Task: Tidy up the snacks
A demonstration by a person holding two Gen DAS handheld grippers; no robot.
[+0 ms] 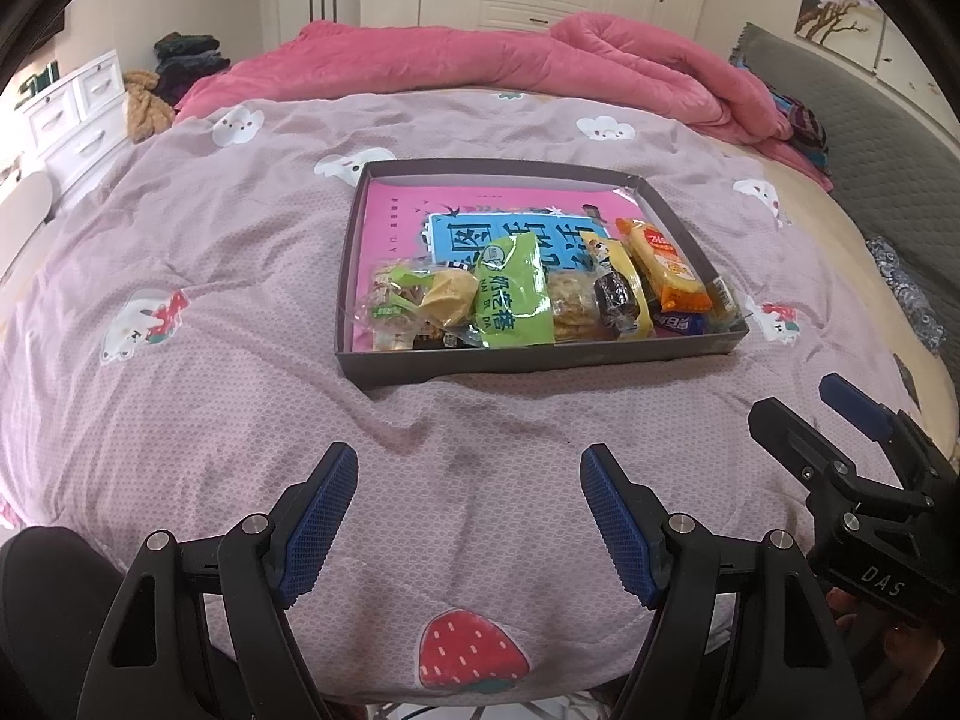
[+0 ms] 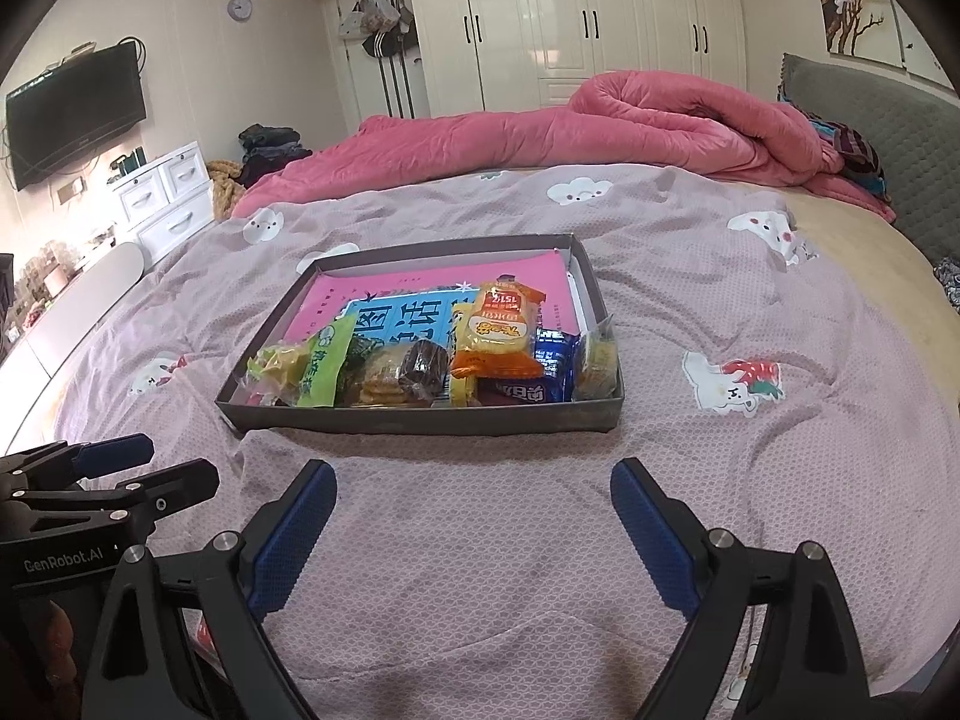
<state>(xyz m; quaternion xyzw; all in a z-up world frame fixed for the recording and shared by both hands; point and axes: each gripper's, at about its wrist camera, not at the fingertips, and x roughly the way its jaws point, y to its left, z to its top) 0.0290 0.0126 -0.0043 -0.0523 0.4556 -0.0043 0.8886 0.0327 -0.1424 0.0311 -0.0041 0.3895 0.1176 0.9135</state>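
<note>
grey tray (image 1: 528,367) on bed holds snack packets (image 1: 516,294), pink book (image 1: 393,222)

Lying bunched at the far side of the bed, a pink quilt (image 2: 630,120); standing behind it, a white wardrobe (image 2: 576,18); hanging on the left wall, a black television (image 2: 75,114).
</note>
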